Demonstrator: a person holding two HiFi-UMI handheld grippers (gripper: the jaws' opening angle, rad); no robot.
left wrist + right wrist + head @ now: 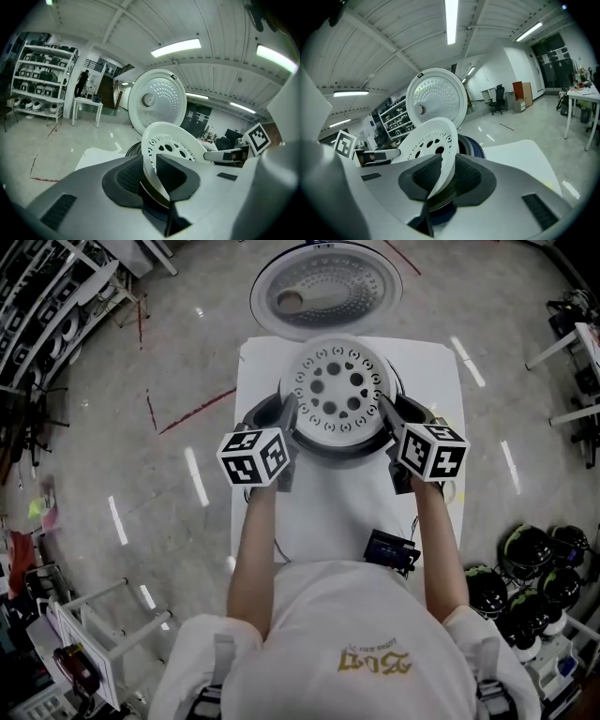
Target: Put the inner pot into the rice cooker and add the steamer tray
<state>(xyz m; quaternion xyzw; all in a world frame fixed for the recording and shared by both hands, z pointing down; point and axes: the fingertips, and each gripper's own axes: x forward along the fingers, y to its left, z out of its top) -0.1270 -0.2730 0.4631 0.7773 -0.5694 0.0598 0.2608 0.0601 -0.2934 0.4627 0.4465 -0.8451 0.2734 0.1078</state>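
- A polished grey floor in a workshop, with a small white table in front of me. The rice cooker stands on it, its lid swung fully back.
- The steamer tray, white and perforated, sits over the cooker's mouth, held on opposite edges.
- The left gripper has its jaws only a little apart, and the tray's rim runs between the pads, which look to be against it.
- The right gripper has the opposite rim in the same narrow hold.
- I can't pick out the inner pot under the tray. Only a dark ring shows below it, so I judge the pot is already in.
- The step in hand, as I read it, is seating the tray. I'd keep both sides level and make sure the rim rests evenly all round.
- I'd then ease both pairs of jaws wider together and back straight out sideways, so neither pad drags the tray askew.
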